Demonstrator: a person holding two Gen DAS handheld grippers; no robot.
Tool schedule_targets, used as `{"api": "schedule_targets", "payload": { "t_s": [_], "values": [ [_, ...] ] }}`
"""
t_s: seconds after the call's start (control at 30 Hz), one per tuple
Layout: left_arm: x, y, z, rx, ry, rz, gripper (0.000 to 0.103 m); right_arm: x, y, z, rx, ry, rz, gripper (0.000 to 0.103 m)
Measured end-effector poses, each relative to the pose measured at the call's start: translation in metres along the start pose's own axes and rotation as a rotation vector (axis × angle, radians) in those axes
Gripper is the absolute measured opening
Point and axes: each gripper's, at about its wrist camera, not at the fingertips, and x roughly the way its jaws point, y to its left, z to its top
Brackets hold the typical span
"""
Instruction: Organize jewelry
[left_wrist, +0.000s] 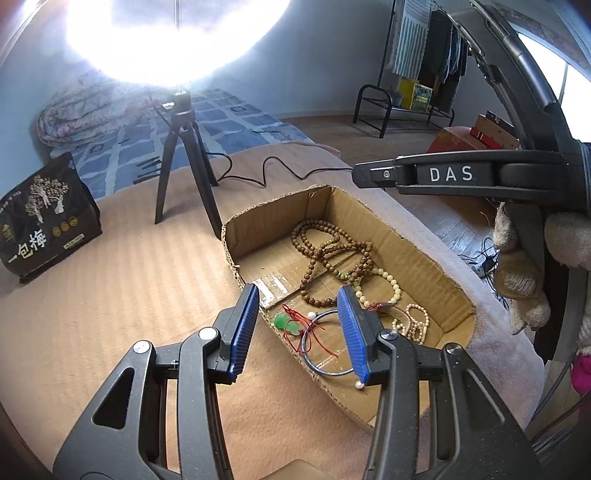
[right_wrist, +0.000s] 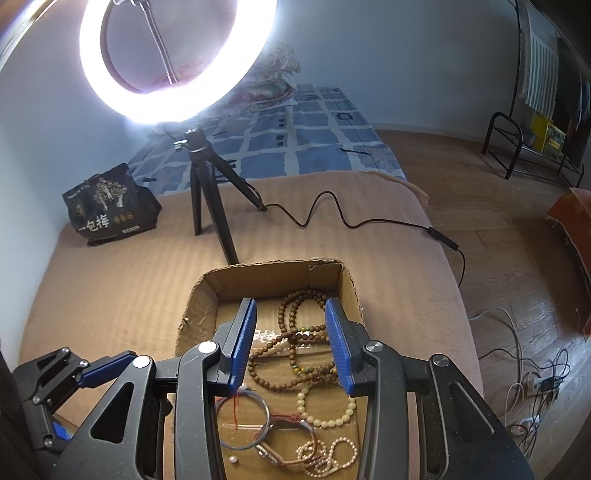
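Left gripper (left_wrist: 301, 326): jaws wide apart, holding nothing, lower centre.
Right gripper (right_wrist: 291, 341): jaws spread, empty, above box (right_wrist: 273, 275).
Wooden beads (right_wrist: 291, 347): in box, frame centre.

ring light (right_wrist: 177, 62) on tripod (right_wrist: 210, 206) | black snack bag (right_wrist: 110, 206) | cable (right_wrist: 351, 221) | clothes rack (left_wrist: 424, 74) | blue bedsheet (right_wrist: 314, 136)

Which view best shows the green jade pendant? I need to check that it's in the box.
The left wrist view: the green jade pendant lies in the cardboard box, on a red cord. In the right wrist view it is not visible.
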Motion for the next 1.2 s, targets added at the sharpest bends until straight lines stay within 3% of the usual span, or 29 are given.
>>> {"api": "schedule_targets", "payload": {
  "t_s": [0.67,0.8,1.1,1.13,1.2],
  "values": [
    [-0.101,-0.004,-0.026,0.005,-0.088,0.032,0.045,-0.087,0.032,-0.030,-0.021,-0.097,0.024,0.038],
    [-0.122,-0.002,-0.036,0.001,-0.101,0.040,0.045,-0.105,0.044,-0.041,-0.047,-0.125,0.020,0.049],
    [-0.165,-0.010,-0.056,0.041,-0.143,0.059,0.045,-0.132,0.067,-0.063,-0.092,-0.161,0.004,0.058],
    [-0.170,-0.011,-0.058,0.050,-0.147,0.062,0.046,-0.134,0.068,-0.065,-0.095,-0.165,0.000,0.058],
    [-0.176,-0.013,-0.061,0.060,-0.155,0.062,0.061,-0.138,0.071,-0.069,-0.102,-0.174,-0.010,0.063]
  ]
}}
